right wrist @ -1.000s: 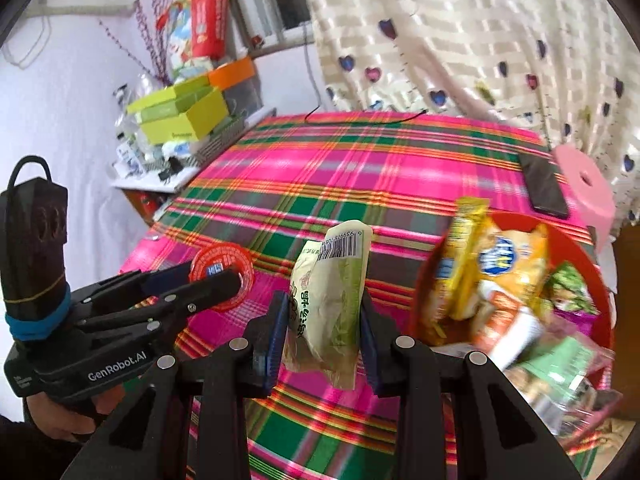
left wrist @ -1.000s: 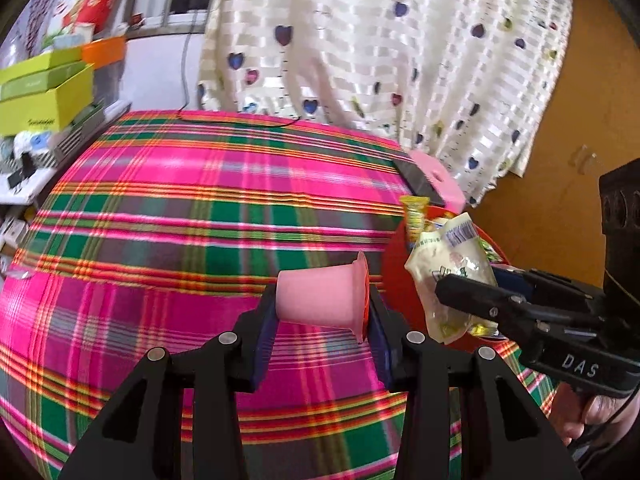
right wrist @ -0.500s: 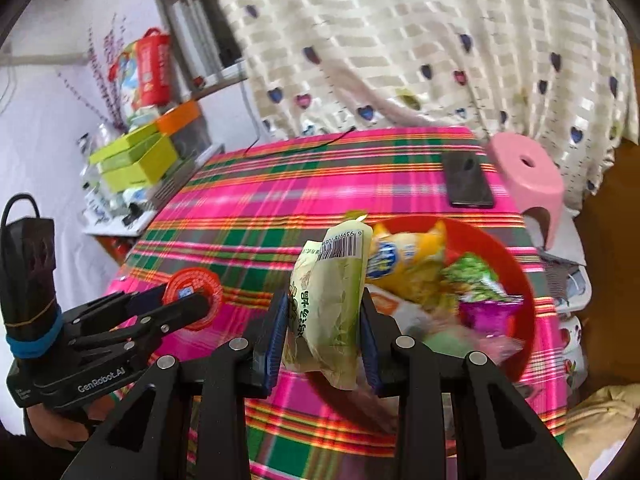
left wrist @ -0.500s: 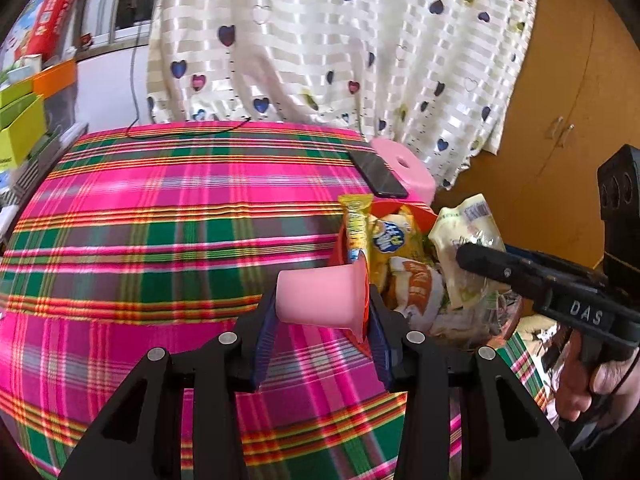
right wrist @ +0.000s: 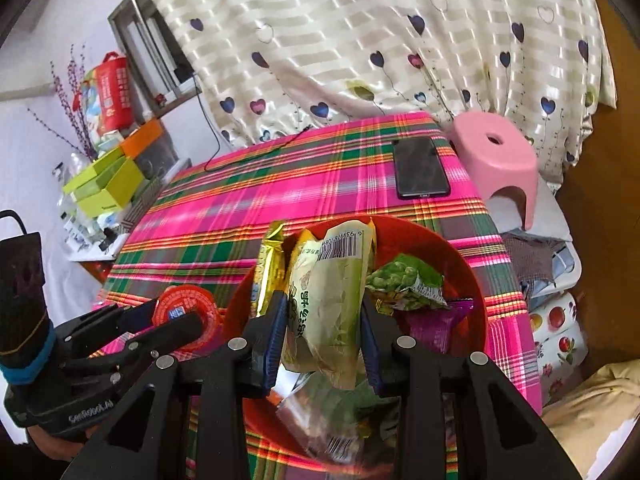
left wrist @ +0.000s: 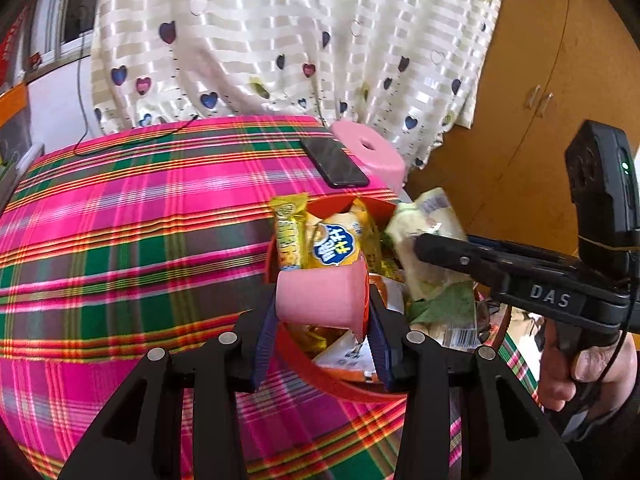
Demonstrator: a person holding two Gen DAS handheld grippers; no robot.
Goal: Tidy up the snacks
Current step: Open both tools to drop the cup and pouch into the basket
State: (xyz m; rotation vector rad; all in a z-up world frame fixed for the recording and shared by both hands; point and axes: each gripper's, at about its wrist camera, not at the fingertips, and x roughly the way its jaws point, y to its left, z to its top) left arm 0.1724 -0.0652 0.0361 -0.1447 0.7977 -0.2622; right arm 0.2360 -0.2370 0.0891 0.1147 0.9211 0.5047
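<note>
My left gripper (left wrist: 322, 320) is clamped on the pink jelly cup (left wrist: 320, 298), which lies on its side with the red foil lid (right wrist: 188, 312) facing right. It hangs over the near-left rim of the red bowl (left wrist: 340, 388) and is not in yet. Risk: the cup is tapered and pinched end to end, so it could pop out sideways on release. It could also roll off the heaped packets and onto the plaid tablecloth (left wrist: 120, 240). The bowl is already piled, with the upright yellow bar (left wrist: 288, 236) and the yellow cracker pack (left wrist: 336, 240) right beyond the cup, so a careless drop may knock one over the rim.

My right gripper (right wrist: 324, 336) is clamped on the pale green snack packet (right wrist: 328, 304), held upright, barcode at the top, over the bowl's middle. Risk: it's soft and tall, so it may flop onto the green leafy packet (right wrist: 404, 284) or purple packet (right wrist: 436, 324) and slide out. The two grippers are close together over the bowl, so releasing both at once could make them collide.

Versus a second ago: both grippers were over open cloth left of the bowl. Now both have swung right and hang above it, with the same grip on the same items and nothing released. The phone (right wrist: 420, 168) is unmoved on the cloth.
</note>
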